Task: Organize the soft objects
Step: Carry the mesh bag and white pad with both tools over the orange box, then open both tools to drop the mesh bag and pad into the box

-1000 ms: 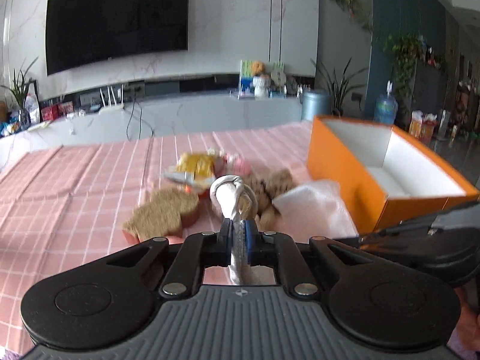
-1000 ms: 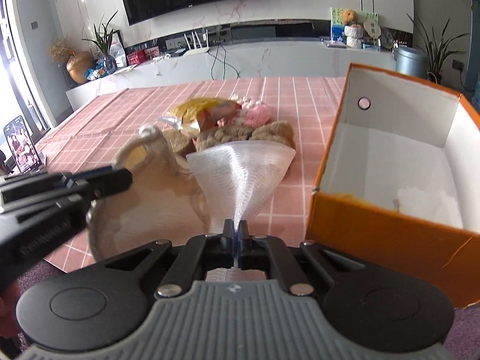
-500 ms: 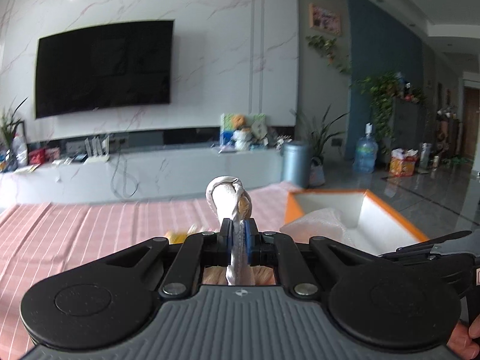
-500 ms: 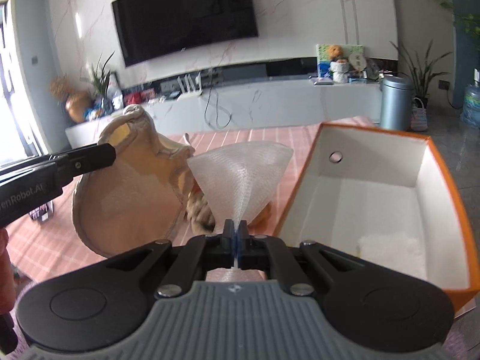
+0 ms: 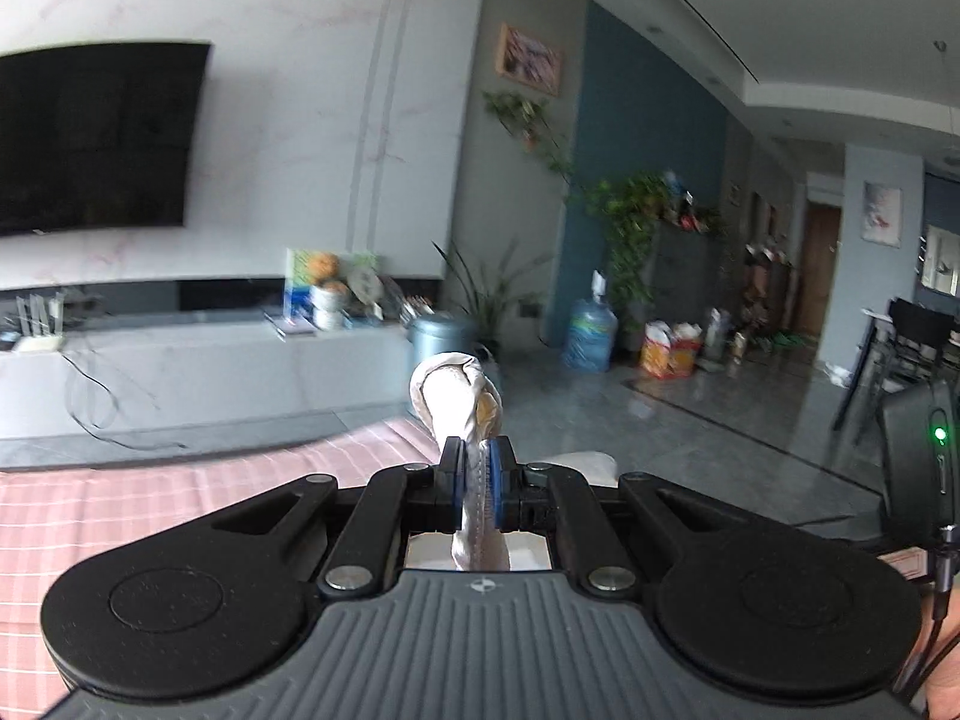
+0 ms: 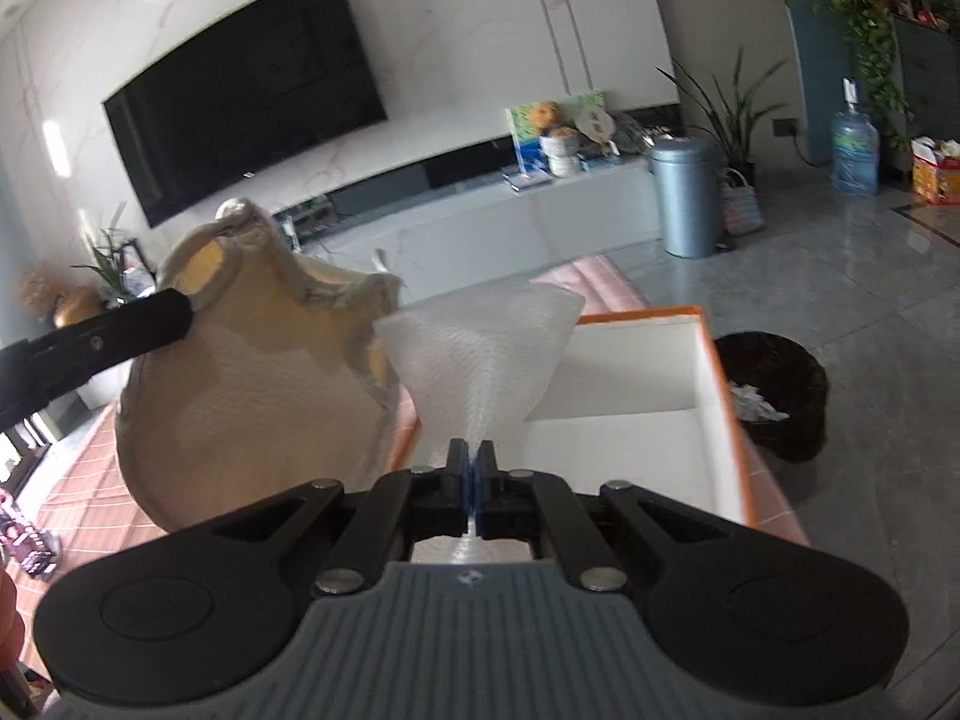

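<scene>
Above the orange box [image 6: 726, 396], left gripper [image 5: 477, 474] jaws clamped on beige pouch [image 6: 252, 384], right gripper [image 6: 472, 468] on white foam sheet [image 6: 480, 354]; neither dropped in yet.

Right tongs [image 6: 474, 468] pinching white mesh foam [image 6: 480, 354] over the orange box [image 6: 726, 420], beige cloth pouch [image 6: 252, 384] alongside.

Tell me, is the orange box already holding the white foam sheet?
No, the white foam sheet is pinched in the right claw, raised over the orange box.
</scene>
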{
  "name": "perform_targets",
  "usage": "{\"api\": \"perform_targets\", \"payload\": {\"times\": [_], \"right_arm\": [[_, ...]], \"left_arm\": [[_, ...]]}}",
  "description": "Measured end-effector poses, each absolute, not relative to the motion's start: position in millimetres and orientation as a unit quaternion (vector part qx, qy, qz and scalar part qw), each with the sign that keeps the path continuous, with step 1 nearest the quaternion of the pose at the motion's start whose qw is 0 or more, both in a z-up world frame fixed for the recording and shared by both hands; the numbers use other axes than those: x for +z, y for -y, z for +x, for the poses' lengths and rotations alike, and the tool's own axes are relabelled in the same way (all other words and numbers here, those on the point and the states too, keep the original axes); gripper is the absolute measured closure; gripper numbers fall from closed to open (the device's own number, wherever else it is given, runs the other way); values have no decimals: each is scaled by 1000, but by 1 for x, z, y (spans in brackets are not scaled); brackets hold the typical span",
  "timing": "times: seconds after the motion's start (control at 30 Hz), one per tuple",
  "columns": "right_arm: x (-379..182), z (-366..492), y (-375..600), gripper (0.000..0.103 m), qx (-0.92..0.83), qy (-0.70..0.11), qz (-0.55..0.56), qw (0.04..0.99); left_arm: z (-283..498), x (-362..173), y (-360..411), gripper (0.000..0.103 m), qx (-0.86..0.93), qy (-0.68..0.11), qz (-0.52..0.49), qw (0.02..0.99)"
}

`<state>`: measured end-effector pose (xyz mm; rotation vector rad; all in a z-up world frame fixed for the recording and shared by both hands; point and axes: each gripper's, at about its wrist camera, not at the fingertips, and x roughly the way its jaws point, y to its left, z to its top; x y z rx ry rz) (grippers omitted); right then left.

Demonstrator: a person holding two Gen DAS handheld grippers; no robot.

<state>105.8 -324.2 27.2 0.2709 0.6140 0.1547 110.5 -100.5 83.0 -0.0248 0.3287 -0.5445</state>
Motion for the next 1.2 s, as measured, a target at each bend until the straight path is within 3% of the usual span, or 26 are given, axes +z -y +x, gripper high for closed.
{"api": "perform_targets", "payload": {"times": [0.3, 0.73, 0.93, 1.07, 1.2], "right_arm": [[-24, 153, 344, 103, 63, -378, 141, 913], [-69, 200, 338, 102, 69, -469, 119, 872], [-73, 203, 334, 94, 69, -477, 102, 870], [-68, 199, 330, 64, 57, -470, 86, 877], [-60, 195, 326, 63, 46, -460, 56, 885]], "left_arm": [[172, 21, 152, 94, -255, -271, 39, 927], [201, -16, 160, 94, -237, -349, 104, 901], [204, -17, 160, 90, -230, -356, 124, 897], [200, -18, 156, 85, -225, -359, 121, 898], [192, -8, 153, 76, -227, -350, 113, 902]]}}
